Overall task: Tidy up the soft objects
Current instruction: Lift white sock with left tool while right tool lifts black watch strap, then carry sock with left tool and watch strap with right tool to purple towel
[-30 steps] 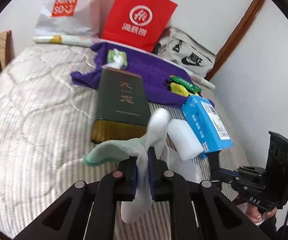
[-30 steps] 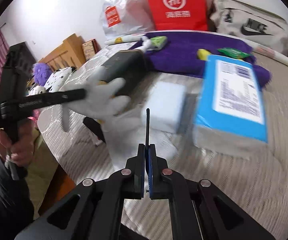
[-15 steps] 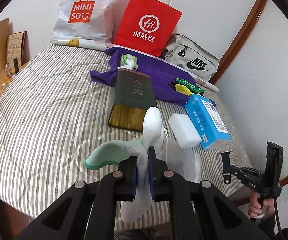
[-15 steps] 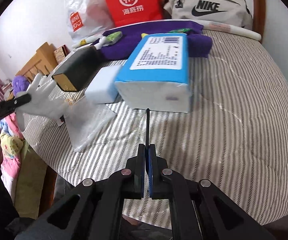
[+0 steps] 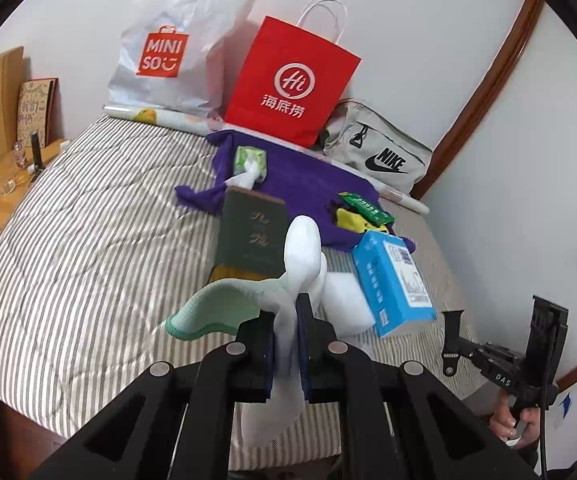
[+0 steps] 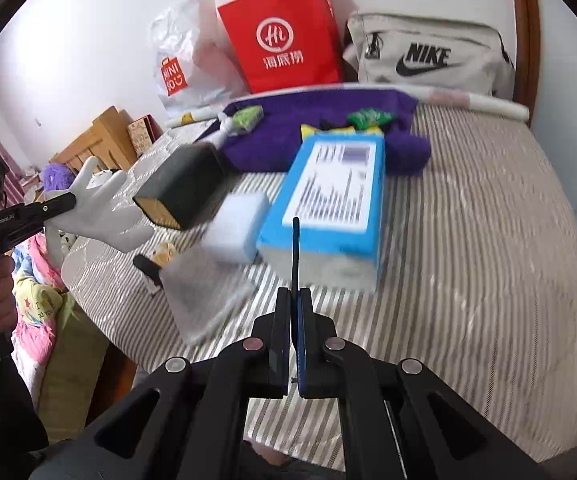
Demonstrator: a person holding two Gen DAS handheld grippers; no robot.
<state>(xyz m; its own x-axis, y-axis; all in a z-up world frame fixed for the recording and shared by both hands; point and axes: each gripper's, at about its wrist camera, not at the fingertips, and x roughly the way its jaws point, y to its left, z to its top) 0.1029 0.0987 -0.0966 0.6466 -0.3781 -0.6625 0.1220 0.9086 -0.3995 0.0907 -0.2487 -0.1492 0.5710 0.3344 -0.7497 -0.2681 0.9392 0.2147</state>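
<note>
Gloves (image 5: 302,264) hang clamped in our left gripper (image 5: 286,344), long axis upright above the bed's (image 5: 88,240) near edge. Our right gripper (image 6: 293,344), jaws pinched on 1 thin black strip (image 6: 295,256), sits beside them.

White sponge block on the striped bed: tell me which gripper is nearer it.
Left, I judge. The left gripper, clamping a white glove, hangs just before the white sponge block; the right gripper sits farther back, beyond the plastic bag.

On the bed (image 5: 88,240), a box (image 5: 394,280) lies right of a sponge (image 5: 346,300). A book (image 5: 252,236) lies left of the sponge. Bags (image 5: 292,80) stand behind a cloth (image 5: 308,176).
</note>
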